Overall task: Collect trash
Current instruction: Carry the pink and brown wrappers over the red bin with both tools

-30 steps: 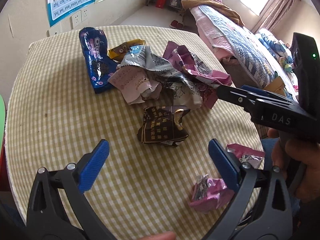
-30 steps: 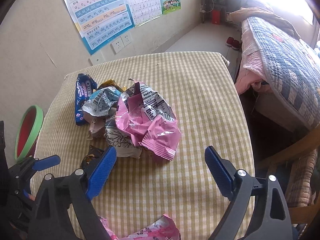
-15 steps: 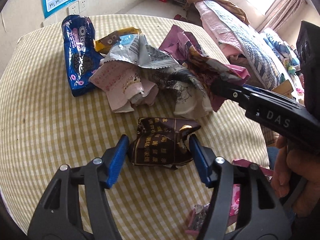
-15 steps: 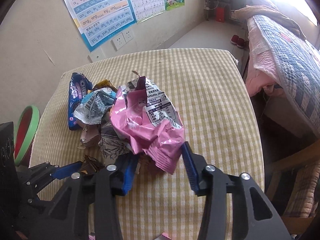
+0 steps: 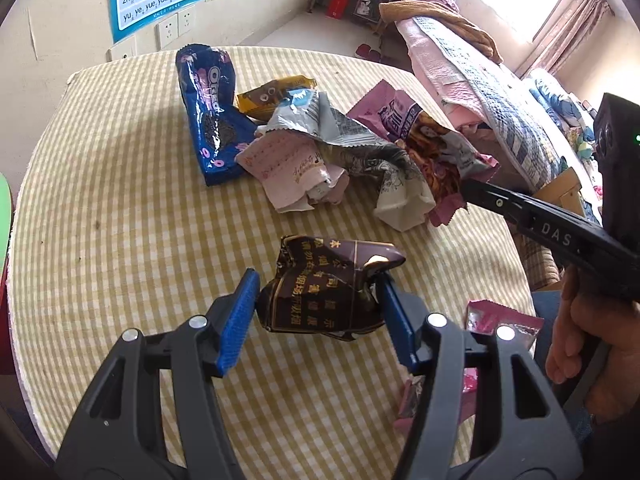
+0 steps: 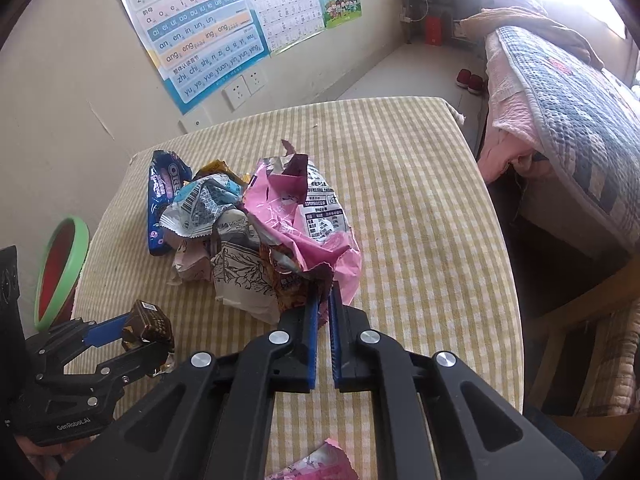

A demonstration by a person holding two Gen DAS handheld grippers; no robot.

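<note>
Checked tablecloth (image 5: pixel 100 240) under a heap of empty snack packets. At far left, blue Oreo packet (image 5: pixel 210 108) lying flat on the cloth. In front, left gripper (image 5: pixel 316 312) clamped on a crumpled brown wrapper (image 5: pixel 320 292), pads pressing both sides. To the right, right gripper (image 6: pixel 324 308) just drawn together, pinching the torn lower edge of a pink bag (image 6: pixel 296 220) atop the heap. At right edge, bed (image 6: pixel 568 120).

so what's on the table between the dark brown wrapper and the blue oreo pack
Nothing: between the dark brown wrapper and the blue Oreo pack the left wrist view shows only bare checked tablecloth.
</note>
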